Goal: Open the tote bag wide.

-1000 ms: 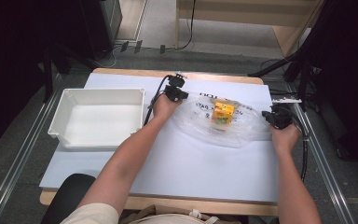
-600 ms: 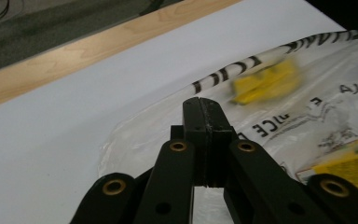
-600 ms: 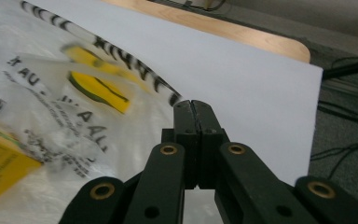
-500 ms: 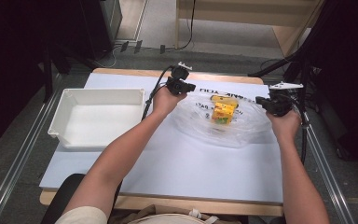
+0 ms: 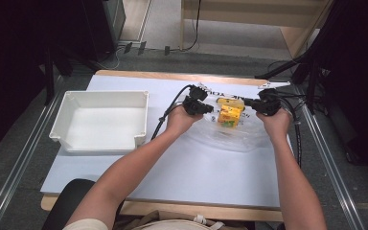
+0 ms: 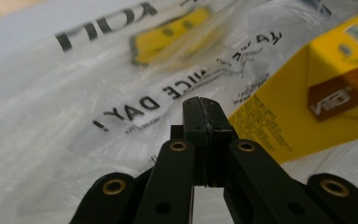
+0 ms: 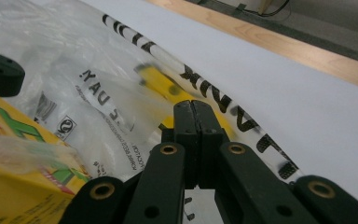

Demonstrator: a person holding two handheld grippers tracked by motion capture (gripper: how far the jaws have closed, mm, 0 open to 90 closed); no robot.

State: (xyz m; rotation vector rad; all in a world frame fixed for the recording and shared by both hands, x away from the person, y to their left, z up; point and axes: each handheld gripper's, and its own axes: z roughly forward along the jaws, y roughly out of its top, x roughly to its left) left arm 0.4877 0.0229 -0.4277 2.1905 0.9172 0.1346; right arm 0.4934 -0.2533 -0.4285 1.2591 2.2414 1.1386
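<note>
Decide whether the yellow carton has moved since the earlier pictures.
Yes. The yellow carton, in the plastic bag, has shifted toward the table's far wooden edge.

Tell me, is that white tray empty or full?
Empty: the white tray shows only its bare white bottom in the high view.

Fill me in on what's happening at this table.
A person seated at the table holds a gripper in each hand. The left gripper and the right gripper are both shut, one at each side of a clear plastic bag printed with black lettering. A yellow carton stands upright in the bag between them. Whether the jaws pinch the plastic is hard to tell. A white tray sits to the left with nothing in it.
</note>
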